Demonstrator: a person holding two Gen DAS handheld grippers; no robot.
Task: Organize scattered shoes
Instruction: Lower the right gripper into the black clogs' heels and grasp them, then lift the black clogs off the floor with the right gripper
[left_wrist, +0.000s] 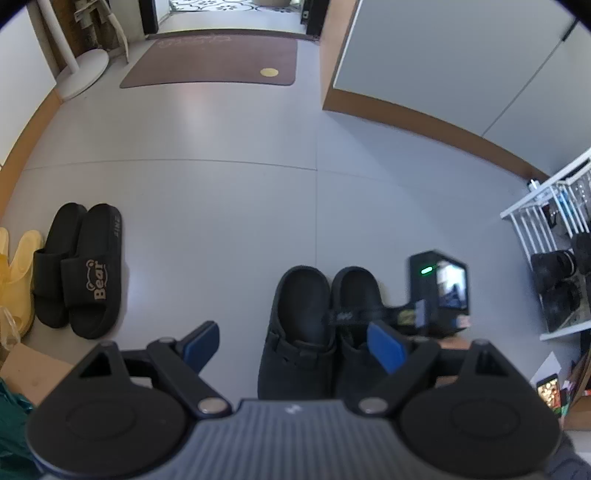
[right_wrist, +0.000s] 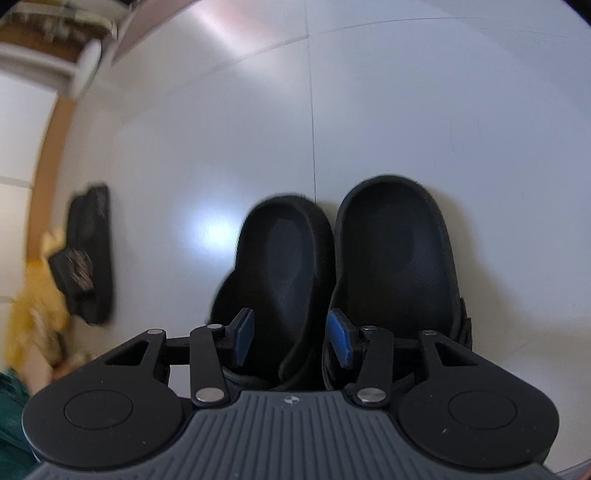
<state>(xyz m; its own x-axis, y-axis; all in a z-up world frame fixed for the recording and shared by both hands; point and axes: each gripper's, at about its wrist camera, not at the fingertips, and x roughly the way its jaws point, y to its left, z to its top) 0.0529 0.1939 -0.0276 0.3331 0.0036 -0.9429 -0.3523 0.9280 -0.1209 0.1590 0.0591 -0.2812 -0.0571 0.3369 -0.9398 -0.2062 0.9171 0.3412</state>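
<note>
Black clogs (right_wrist: 332, 273) sit paired on the pale floor (right_wrist: 443, 110), heels toward the top of both views, as our right gripper (right_wrist: 291, 339) comes in over their toe end. Its blue pads (right_wrist: 242, 338) stand partly apart, one over the left clog's footbed and the other (right_wrist: 341, 341) at the seam where the two clogs touch; whether either pad presses on an upper we cannot tell. We read this as the grasp step, with the clogs' adjoining walls as the likely hold. Our left gripper (left_wrist: 295, 349) hangs with its fingers spread wide and nothing between them, above the same pair (left_wrist: 321, 325). Farther out lie black slides (left_wrist: 79, 269) beside yellow footwear (left_wrist: 18, 280) at the left wall, already side by side, and a white rack (left_wrist: 546, 236) (shoes on its shelves) at right. Next, we judge, the pads must close squarely on both inner walls before any lift toward a place to put them.
</note>
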